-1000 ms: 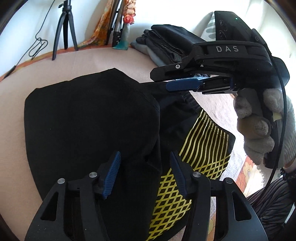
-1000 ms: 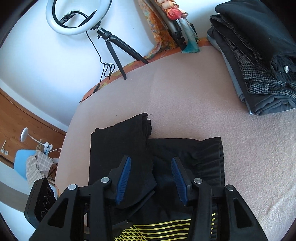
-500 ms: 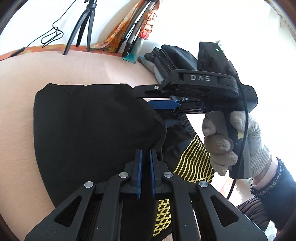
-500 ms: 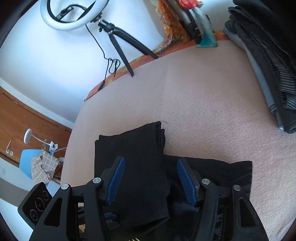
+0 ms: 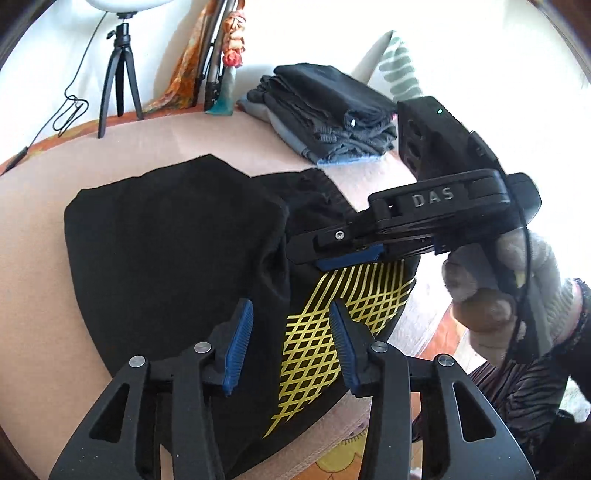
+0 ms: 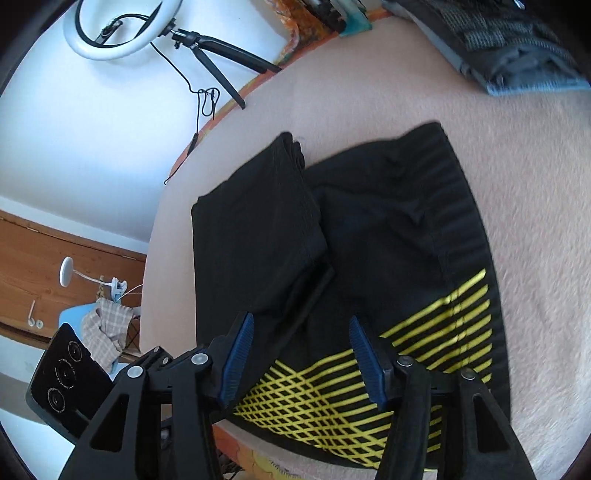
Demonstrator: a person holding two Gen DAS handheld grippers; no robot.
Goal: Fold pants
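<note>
Left wrist view, my left gripper [image 5: 290, 345]: I see its two blue-padded fingers spread apart with nothing between them, hanging over the near part of the pants.
Left wrist view, my right gripper [image 5: 349, 259]: it reaches in from the right, lying roughly level and side-on; from here I cannot tell how far its jaws are parted. A grey-gloved hand [image 5: 495, 295] wraps its handle.
Left wrist view, pants [image 5: 177, 258]: black, lying flat on the pink bed cover [image 5: 37, 295]. A folded black panel lies on top at the left; a yellow lattice print [image 5: 332, 325] shows at the right, toward the near edge of the bed.
Left wrist view, surroundings: a stack of folded dark clothes [image 5: 325, 114] sits near the far right of the bed, a tripod [image 5: 120, 77] stands at the far edge.

Right wrist view, my right gripper [image 6: 301, 356]: fingers wide apart and empty, held above the near end of the pants.
Right wrist view, pants [image 6: 369, 236]: their long axis runs from the near edge toward the far edge of the bed, tilted a little left. The folded leg panel [image 6: 255, 229] overlaps the left half; the ribbed waistband [image 6: 461, 206] runs down the right side, and the yellow stripes sit at the near end.
Right wrist view, surroundings: a ring light [image 6: 110, 29] on its stand beyond the far left edge.
</note>
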